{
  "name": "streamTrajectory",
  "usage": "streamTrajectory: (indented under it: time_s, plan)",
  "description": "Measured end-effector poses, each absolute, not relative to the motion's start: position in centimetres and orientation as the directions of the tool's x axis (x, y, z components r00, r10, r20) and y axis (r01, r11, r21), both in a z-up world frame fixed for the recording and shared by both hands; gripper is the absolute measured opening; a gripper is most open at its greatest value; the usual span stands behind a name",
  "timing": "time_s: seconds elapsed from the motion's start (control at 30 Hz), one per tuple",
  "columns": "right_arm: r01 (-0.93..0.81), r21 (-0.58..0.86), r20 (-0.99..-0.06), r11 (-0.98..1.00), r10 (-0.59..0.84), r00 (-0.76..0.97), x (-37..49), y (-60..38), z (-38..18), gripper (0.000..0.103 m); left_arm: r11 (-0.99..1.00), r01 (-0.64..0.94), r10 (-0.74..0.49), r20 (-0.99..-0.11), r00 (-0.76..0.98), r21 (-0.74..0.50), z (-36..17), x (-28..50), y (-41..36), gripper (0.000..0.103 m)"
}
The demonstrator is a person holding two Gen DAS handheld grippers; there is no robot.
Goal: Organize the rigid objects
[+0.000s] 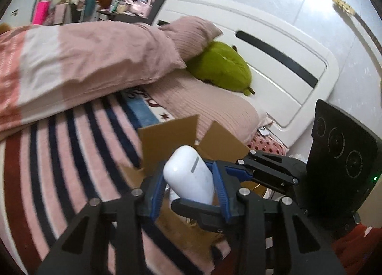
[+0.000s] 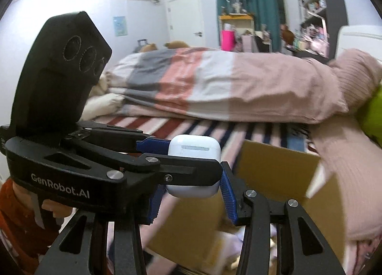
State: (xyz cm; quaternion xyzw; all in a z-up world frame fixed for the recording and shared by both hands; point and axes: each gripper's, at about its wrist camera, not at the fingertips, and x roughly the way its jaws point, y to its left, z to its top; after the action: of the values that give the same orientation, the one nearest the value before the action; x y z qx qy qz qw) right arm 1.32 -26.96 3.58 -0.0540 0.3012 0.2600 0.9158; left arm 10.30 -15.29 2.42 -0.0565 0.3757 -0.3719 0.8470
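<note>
**Earbud case between two grippers, above the box**

Left wrist view: the left gripper (image 1: 191, 179) pinches a white earbud case (image 1: 188, 174); the cardboard box (image 1: 167, 136) stands at 12 o'clock.

Right wrist view: the right gripper (image 2: 191, 194) brackets the case (image 2: 194, 151) too; contact unclear. Box (image 2: 274, 167) at 3 o'clock; stowing seemingly remains.

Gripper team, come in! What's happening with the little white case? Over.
Left hand-held gripper shut on white earbud case. Right hand-held gripper flanks it, grip unclear. Case above open cardboard box. Nothing blocking.
</note>
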Motion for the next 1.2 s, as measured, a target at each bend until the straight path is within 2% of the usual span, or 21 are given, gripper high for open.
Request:
streamTrajectory:
  time_s: [0.37, 0.4, 0.43, 0.5, 0.57, 0.6, 0.63, 0.77, 0.8, 0.83, 0.93, 1.03, 1.2]
  plan:
    - [-0.405, 0.058, -0.678, 0.912, 0.334, 0.655, 3.0, -32.5, 2.1, 0.041, 0.712, 0.608, -0.643, -0.675, 0.362, -0.351, 0.4, 12.4, -22.1, 0.037]
    - [-0.400, 0.053, -0.680, 0.915, 0.327, 0.657, 3.1, -32.4, 2.0, 0.045, 0.716, 0.606, -0.637, -0.679, 0.365, -0.347, 0.4, 12.4, -22.1, 0.045]
    - [-0.397, 0.049, -0.680, 0.916, 0.322, 0.659, 3.1, -32.5, 2.0, 0.051, 0.719, 0.605, -0.634, -0.678, 0.371, -0.342, 0.4, 12.3, -22.1, 0.057]
    - [-0.395, 0.045, -0.676, 0.917, 0.319, 0.664, 2.8, -32.5, 2.2, 0.058, 0.730, 0.604, -0.625, -0.671, 0.399, -0.320, 0.8, 11.9, -21.9, 0.070]
    - [-0.398, 0.044, -0.673, 0.916, 0.322, 0.666, 2.7, -32.5, 2.4, 0.058, 0.739, 0.604, -0.616, -0.664, 0.424, -0.300, 1.4, 11.4, -21.4, 0.074]
    - [-0.399, 0.045, -0.671, 0.916, 0.323, 0.667, 2.6, -32.4, 2.5, 0.060, 0.745, 0.600, -0.611, -0.659, 0.438, -0.293, 1.7, 11.1, -21.0, 0.079]
    - [-0.402, 0.044, -0.669, 0.915, 0.326, 0.668, 2.6, -32.3, 2.7, 0.065, 0.754, 0.592, -0.605, -0.652, 0.457, -0.285, 2.1, 10.8, -20.5, 0.083]
    - [-0.419, 0.023, -0.639, 0.908, 0.336, 0.692, 1.9, -31.8, 3.6, 0.071, 0.805, 0.538, -0.562, -0.614, 0.555, -0.250, 3.7, 9.0, -17.4, 0.086]
    - [-0.428, 0.021, -0.632, 0.903, 0.344, 0.694, 1.7, -31.6, 3.8, 0.078, 0.823, 0.514, -0.541, -0.605, 0.584, -0.240, 4.0, 8.4, -16.4, 0.092]
    - [-0.440, 0.021, -0.616, 0.898, 0.359, 0.702, 1.5, -31.5, 4.0, 0.090, 0.847, 0.482, -0.511, -0.592, 0.623, -0.224, 4.4, 7.7, -15.3, 0.095]
    - [-0.469, 0.016, -0.561, 0.883, 0.396, 0.727, 0.9, -31.1, 4.5, 0.100, 0.901, 0.395, -0.421, -0.570, 0.705, -0.176, 4.8, 6.2, -12.5, 0.095]
    - [-0.509, 0.030, -0.533, 0.860, 0.444, 0.720, 0.5, -30.6, 4.8, 0.103, 0.963, 0.246, -0.264, -0.557, 0.788, -0.109, 4.8, 4.8, -9.4, 0.095]
    - [-0.539, 0.060, -0.525, 0.840, 0.486, 0.699, 0.5, -30.0, 4.7, 0.103, 0.990, 0.112, -0.142, -0.558, 0.818, -0.087, 3.9, 3.7, -5.6, 0.095]
